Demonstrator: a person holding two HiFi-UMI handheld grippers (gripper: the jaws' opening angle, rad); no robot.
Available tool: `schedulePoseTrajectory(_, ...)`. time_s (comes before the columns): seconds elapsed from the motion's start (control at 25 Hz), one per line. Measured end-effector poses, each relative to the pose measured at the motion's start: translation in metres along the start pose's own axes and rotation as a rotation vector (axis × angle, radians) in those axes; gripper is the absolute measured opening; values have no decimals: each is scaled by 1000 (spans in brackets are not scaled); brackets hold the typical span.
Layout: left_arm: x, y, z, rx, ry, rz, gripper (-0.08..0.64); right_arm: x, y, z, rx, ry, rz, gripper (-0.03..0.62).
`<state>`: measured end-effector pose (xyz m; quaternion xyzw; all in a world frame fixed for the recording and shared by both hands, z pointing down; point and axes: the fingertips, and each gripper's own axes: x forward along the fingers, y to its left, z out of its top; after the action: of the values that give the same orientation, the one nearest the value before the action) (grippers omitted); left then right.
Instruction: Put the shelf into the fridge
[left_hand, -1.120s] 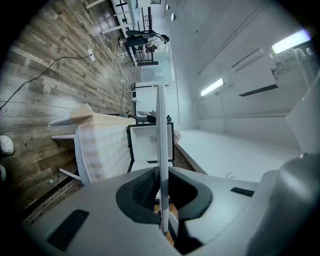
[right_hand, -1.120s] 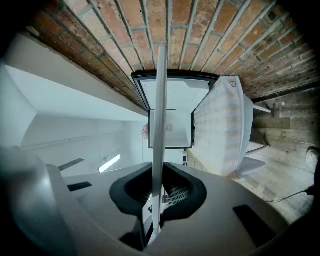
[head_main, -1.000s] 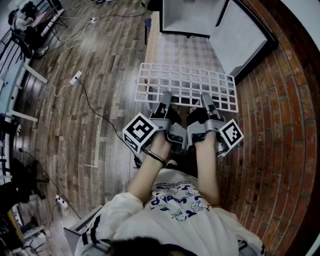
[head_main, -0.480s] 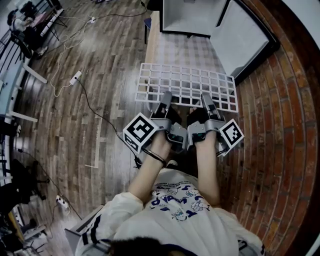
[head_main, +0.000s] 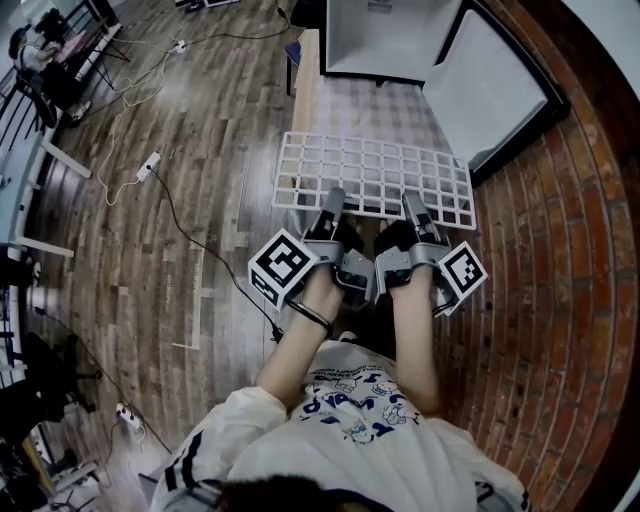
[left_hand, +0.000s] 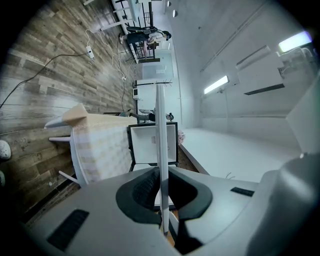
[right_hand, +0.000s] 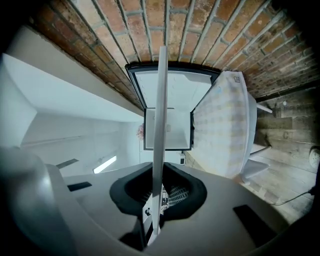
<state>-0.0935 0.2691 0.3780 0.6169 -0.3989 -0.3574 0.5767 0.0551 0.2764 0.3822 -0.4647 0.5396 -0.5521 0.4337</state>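
Observation:
The shelf (head_main: 375, 178) is a white wire grid held flat over the near end of a table with a checked cloth (head_main: 372, 108). My left gripper (head_main: 332, 203) is shut on its near edge towards the left. Towards the right, my right gripper (head_main: 414, 207) is shut on the same edge. The fridge (head_main: 385, 30) stands open beyond the table, its door (head_main: 490, 90) swung to the right. In each gripper view the shelf (left_hand: 161, 145) (right_hand: 160, 120) shows edge-on as a thin white bar between the dark pads, with the open fridge (left_hand: 145, 145) (right_hand: 172, 130) straight ahead.
Wooden floor lies to the left with cables and a power strip (head_main: 150, 161). A curved brick surface (head_main: 560, 260) runs along the right. Desks and chairs (head_main: 40, 60) stand at the far left. The person's arms and patterned shirt (head_main: 350, 400) fill the bottom.
Hardly anything differs: the shelf and both grippers sit a touch lower in the head view, and a little more of the fridge shows. Both grips are unchanged.

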Motion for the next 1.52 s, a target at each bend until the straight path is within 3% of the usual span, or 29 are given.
schedulePoseTrajectory(0.36, 67, 13, 45, -1, 37, 19, 40, 76, -8, 1, 4, -33, -21, 49)
schedulePoseTrajectory(0.76, 81, 23, 46, -13, 65, 25, 40, 85, -15, 7, -8, -58, -31, 49)
schedulePoseTrajectory(1.28, 78, 21, 47, -15, 42, 1, 40, 88, -12, 6, -28, -37, -9, 49)
schedulePoseTrajectory(1.52, 164, 20, 45, -16, -1, 18, 40, 163, -11, 60, -16, 8, -16, 49)
